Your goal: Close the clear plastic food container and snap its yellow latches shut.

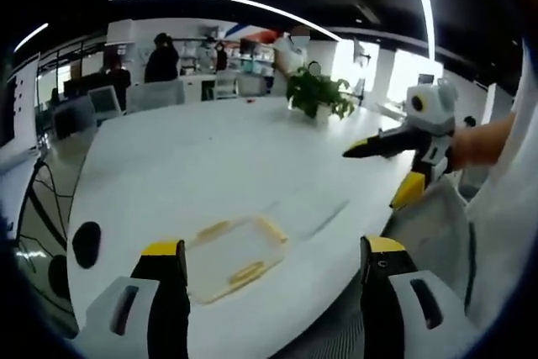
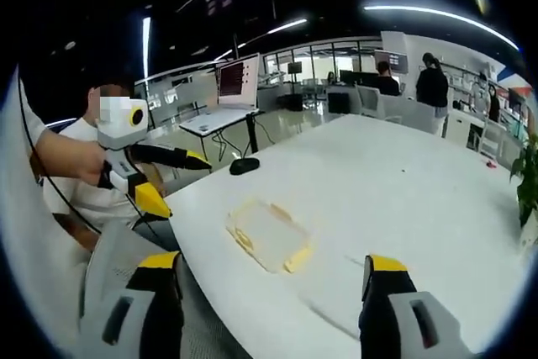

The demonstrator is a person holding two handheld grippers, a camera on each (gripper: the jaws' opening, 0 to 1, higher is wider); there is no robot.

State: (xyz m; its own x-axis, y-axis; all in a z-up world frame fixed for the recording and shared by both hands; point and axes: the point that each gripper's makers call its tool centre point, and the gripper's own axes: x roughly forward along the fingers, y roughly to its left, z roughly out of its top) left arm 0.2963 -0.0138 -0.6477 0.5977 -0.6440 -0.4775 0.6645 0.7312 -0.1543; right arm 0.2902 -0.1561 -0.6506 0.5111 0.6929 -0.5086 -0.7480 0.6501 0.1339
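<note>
Seen from the left gripper view, the left gripper (image 1: 276, 271) hangs off the near edge of the white table (image 1: 210, 157), jaws apart and empty. The clear plastic food container (image 1: 234, 256), its yellow latches (image 1: 249, 272) lying loose, rests just ahead between them. The right gripper (image 1: 395, 170), out to the right, likewise spread and empty, hovers above the table edge, probably so both can approach together.

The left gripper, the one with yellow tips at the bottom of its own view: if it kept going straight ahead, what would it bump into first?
Probably the clear container on the white table. It lies just ahead of the open left gripper, between the jaws' line, though depth is hard to judge.
</note>
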